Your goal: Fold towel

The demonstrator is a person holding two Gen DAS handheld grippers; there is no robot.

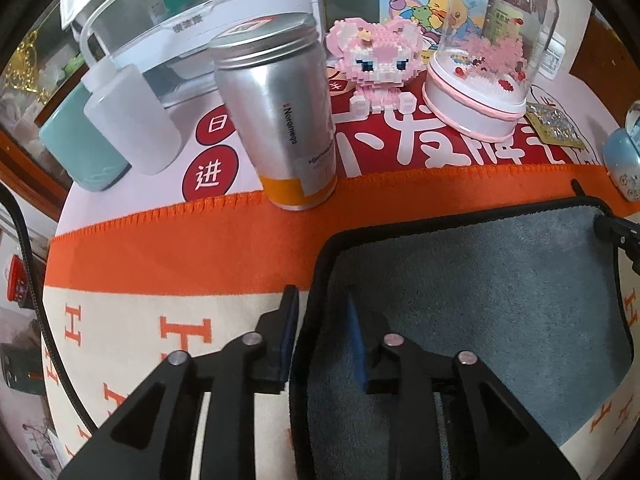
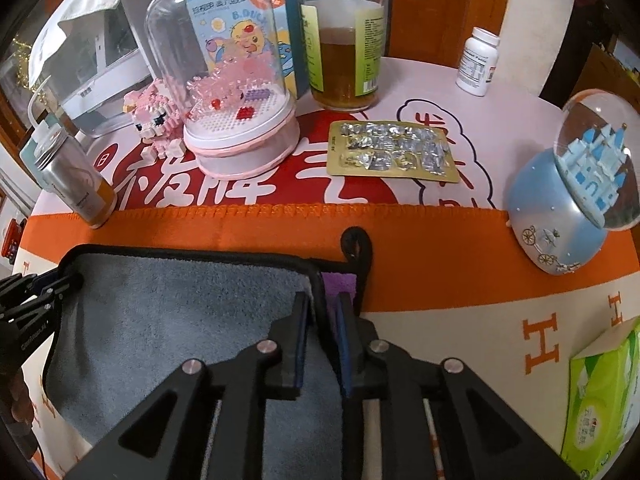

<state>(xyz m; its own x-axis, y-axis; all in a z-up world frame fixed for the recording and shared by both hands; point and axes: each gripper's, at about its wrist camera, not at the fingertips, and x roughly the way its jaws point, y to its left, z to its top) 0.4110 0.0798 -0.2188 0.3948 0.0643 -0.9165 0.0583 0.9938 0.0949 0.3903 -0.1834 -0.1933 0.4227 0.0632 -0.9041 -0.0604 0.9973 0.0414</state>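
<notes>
Both tongs sit at the grey towel's (image 1: 480, 280) opposite side edges. On the left gripper (image 1: 320, 332), the jaws stand a little apart and straddle the towel's black-bound left edge, one finger over the blanket, the other over the grey pile; whether the pads actually pinch the hem I cannot tell. On the right gripper (image 2: 323, 336), the jaws are drawn close together across the towel's right edge near its far corner, where a purple tag shows and a black hanging loop (image 2: 356, 248) curls onto the orange band; a firm clamp is not certain.

That one towel lies flat on an orange-bordered cream blanket (image 1: 200, 248) patterned with H letters.

Beyond the blanket's stitched edge the table is crowded. One silver can (image 1: 280, 120) stands right on the orange border, closest to the towel's far left corner. Behind it are:
- one white squeeze bottle (image 1: 132, 120)
- one teal cup (image 1: 76, 148)
- one pink brick-built figure (image 1: 372, 64)
- one clear dome (image 2: 228, 72) on a pink-rimmed base

To the right lie one foil blister pack (image 2: 392, 148), one bottle of amber liquid (image 2: 344, 44), one white pill bottle (image 2: 478, 60) and one blue castle snow globe (image 2: 576, 196) resting on the orange band. One green tissue pack (image 2: 600, 392) sits near the right gripper's side.
</notes>
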